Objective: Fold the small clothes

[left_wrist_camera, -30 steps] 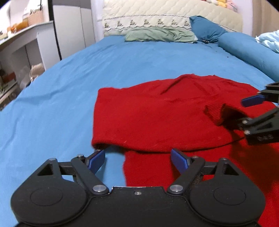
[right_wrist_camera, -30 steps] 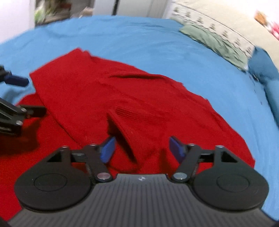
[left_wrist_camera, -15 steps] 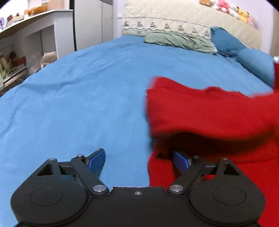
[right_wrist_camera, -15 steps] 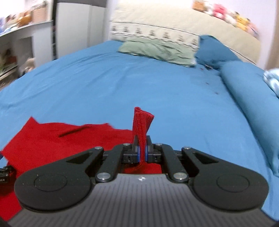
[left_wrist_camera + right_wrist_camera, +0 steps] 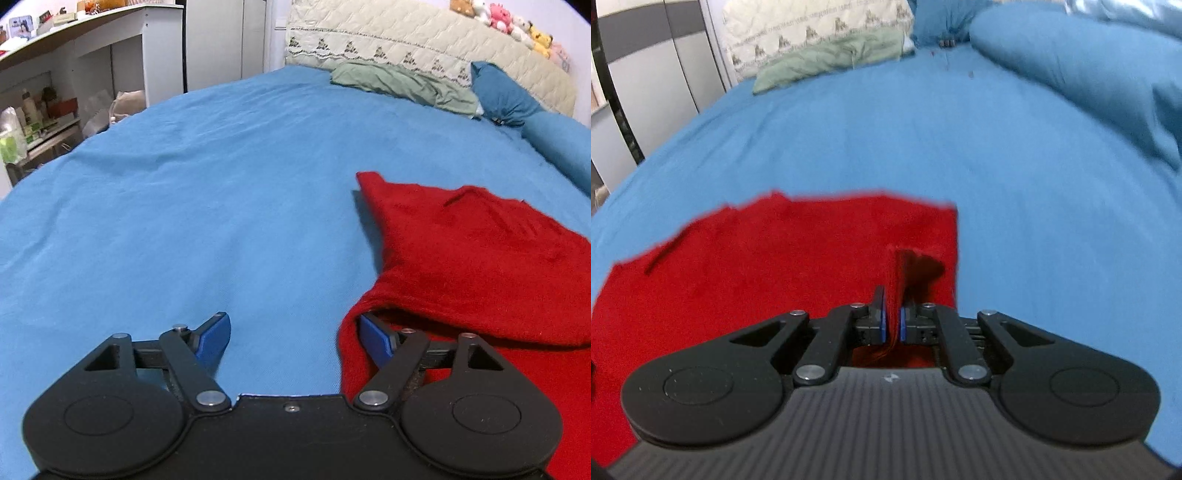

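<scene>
A red knit sweater [image 5: 480,258] lies on the blue bed sheet [image 5: 221,203], at the right of the left wrist view. My left gripper [image 5: 295,339] is open and low over the sheet; its right finger [image 5: 375,338] sits under a folded edge of the sweater, its left finger over bare sheet. In the right wrist view the sweater [image 5: 757,266] lies flat at left and centre. My right gripper [image 5: 892,321] is shut on a pinched-up fold of the sweater near its right edge.
A green pillow [image 5: 402,86] and a blue pillow [image 5: 506,92] lie by the quilted headboard [image 5: 424,40]. A blue bolster [image 5: 1089,74] runs along the right side. White shelves [image 5: 55,92] and a wardrobe stand left of the bed.
My right gripper closed on a fold of the sweater and carried it across to the right. The sweater shifted right in the left wrist view. My left gripper stayed open.
</scene>
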The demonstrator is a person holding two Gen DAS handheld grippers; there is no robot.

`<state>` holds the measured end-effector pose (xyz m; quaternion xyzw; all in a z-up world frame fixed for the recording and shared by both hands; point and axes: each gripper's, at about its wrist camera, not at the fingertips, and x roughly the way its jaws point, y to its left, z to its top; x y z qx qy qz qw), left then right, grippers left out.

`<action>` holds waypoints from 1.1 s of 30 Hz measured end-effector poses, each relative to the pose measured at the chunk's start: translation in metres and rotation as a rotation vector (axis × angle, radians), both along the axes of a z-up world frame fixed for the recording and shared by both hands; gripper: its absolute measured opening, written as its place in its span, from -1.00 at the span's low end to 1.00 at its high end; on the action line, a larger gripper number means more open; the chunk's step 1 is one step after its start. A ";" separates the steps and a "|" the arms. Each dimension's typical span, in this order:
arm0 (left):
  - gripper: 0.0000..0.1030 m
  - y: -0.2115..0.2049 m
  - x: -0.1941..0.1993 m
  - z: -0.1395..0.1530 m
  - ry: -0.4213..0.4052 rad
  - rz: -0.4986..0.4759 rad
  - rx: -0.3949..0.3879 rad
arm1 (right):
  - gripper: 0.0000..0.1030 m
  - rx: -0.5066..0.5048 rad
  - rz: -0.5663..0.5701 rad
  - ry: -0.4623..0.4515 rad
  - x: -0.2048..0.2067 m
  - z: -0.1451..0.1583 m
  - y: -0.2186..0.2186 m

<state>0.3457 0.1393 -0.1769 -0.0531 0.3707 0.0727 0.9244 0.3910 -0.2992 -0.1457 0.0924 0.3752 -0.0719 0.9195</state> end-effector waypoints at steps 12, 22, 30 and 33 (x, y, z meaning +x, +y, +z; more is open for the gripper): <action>0.72 -0.072 0.003 0.036 -0.141 -0.334 -0.042 | 1.00 -0.068 0.190 -0.137 -0.031 0.004 0.046; 0.68 -0.069 0.028 -0.003 -0.051 -0.279 -0.103 | 0.96 -0.071 0.122 -0.115 -0.034 -0.032 0.032; 0.65 -0.057 0.002 0.032 -0.014 -0.203 -0.051 | 0.97 -0.034 0.039 -0.110 -0.059 -0.002 -0.006; 0.68 -0.052 -0.029 0.070 -0.070 -0.210 -0.012 | 0.98 -0.003 0.064 -0.147 -0.091 0.038 -0.018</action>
